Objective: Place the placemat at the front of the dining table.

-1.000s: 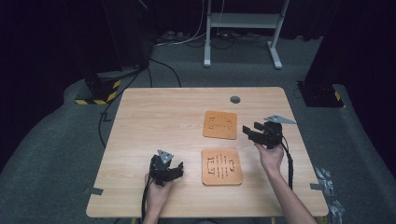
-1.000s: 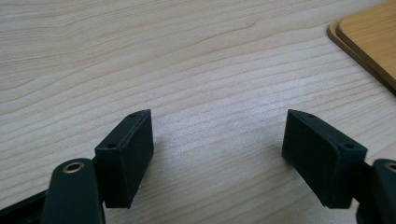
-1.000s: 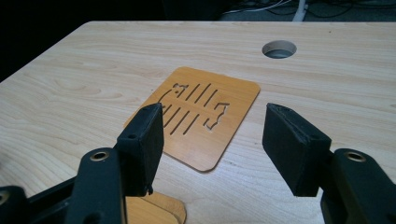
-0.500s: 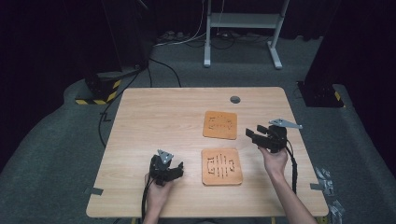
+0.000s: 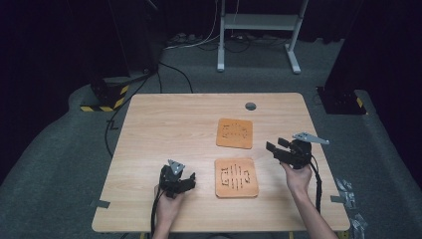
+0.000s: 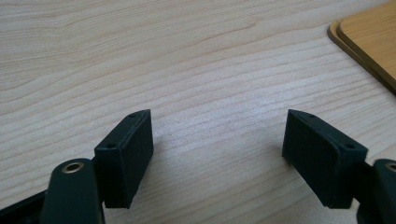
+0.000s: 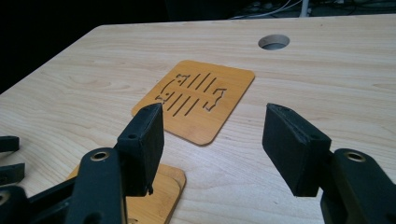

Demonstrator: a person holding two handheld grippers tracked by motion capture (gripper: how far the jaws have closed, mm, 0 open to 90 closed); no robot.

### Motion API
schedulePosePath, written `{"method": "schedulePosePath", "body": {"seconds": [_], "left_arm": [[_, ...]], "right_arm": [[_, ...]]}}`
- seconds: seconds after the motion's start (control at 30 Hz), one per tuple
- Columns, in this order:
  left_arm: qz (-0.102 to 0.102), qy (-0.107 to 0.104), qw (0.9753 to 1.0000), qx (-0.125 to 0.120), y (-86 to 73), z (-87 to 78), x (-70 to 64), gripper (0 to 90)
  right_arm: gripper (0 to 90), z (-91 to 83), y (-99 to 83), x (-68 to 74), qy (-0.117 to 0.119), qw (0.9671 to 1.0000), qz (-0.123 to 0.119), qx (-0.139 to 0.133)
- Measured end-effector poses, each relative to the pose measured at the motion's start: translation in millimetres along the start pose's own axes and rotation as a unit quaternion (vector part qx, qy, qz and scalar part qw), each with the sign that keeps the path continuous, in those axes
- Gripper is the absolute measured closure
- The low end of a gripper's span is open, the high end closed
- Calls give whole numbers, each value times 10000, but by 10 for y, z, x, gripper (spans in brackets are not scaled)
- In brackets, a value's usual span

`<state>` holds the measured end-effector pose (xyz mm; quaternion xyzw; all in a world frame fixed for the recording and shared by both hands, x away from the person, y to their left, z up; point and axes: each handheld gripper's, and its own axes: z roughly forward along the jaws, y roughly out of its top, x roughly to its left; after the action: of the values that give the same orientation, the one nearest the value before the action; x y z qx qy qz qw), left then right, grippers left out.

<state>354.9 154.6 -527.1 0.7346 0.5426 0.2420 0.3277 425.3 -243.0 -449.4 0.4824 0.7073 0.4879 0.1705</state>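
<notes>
Coasters were the things in hand: two thin orange wooden squares with slot patterns cut through them lay flat on the right half of the pale wooden table (image 5: 149, 129). The far coaster (image 5: 234, 133) sat near the table's middle, towards the back edge, and the near coaster (image 5: 236, 178) lay just in front of it, closer to the front edge, the two apart with bare wood between them. In the left gripper view the near one looked like two layers stacked. The right gripper (image 5: 273, 150) hovered over the table's right edge, level with the gap between the coasters, its jaws spread wide and holding nothing, aimed at the far coaster (image 7: 194, 99). The left gripper (image 5: 185, 180) rested low on the wood just left of the near coaster (image 6: 369, 51), jaws likewise wide apart and empty. A round cable hole (image 5: 250, 106) sat near the back edge. This looked like the approach stage, with no grasp yet made. Next, the right gripper would probably need to drop low and slip one jaw under a coaster's edge, since these lay flush with the wood.
</notes>
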Motion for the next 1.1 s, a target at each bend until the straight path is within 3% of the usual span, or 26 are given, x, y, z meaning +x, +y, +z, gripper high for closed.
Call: {"method": "schedulePosePath", "body": {"seconds": [0.4, 1.1], "left_arm": [[-11, -3, 10000, -10, 0, 1, -1, 245], [-8, -1, 10000, -13, -1, 1, -1, 246]], "right_arm": [[389, -199, -149, -52, 56, 9999, 98, -120], [389, -342, -433, -61, 42, 9999, 151, -49]]}}
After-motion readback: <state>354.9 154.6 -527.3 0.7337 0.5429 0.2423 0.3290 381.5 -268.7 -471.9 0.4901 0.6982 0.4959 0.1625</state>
